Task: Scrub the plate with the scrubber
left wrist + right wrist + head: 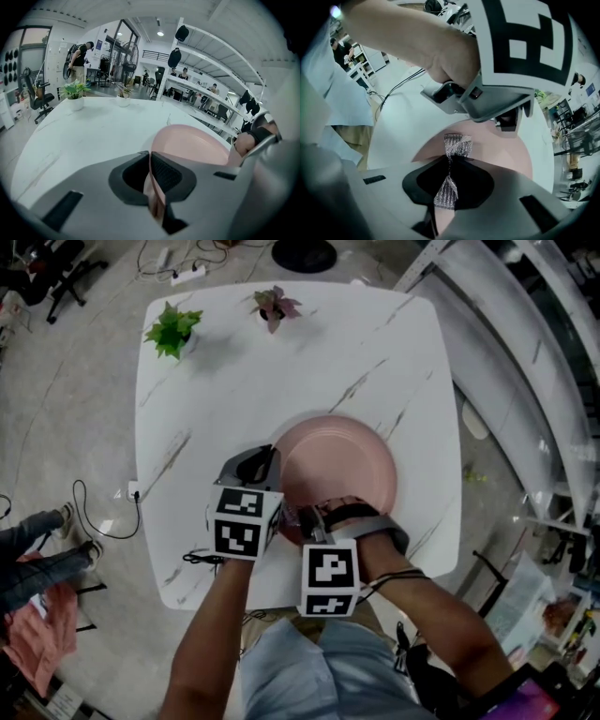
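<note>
1. Grip on the left: the left gripper (151, 161) has its jaws pressed onto the rim of the round pink plate (192, 143). The thin edge runs up between them, and the plate's face spreads ahead and to the right of those jaws.
2. The right gripper (450, 161) pinches a silvery metal-mesh scrubber (457, 146) at its waist. One tuft sticks out just ahead of the jaws and the rest bunches behind them.
3. The plate lies on the white marble-patterned desk (281, 362), directly ahead of and below the right jaws. The front tuft sits over the pink surface close to the plate's near edge. I cannot tell whether it touches or hangs just above.
4. Most of the plate's face lies forward of the right jaws, away from the person, and the left jaws are clamped just beside them on the rim. In my judgement the right gripper, which is nearer the surface, should press down and sweep forward while the left steadies the plate.
</note>
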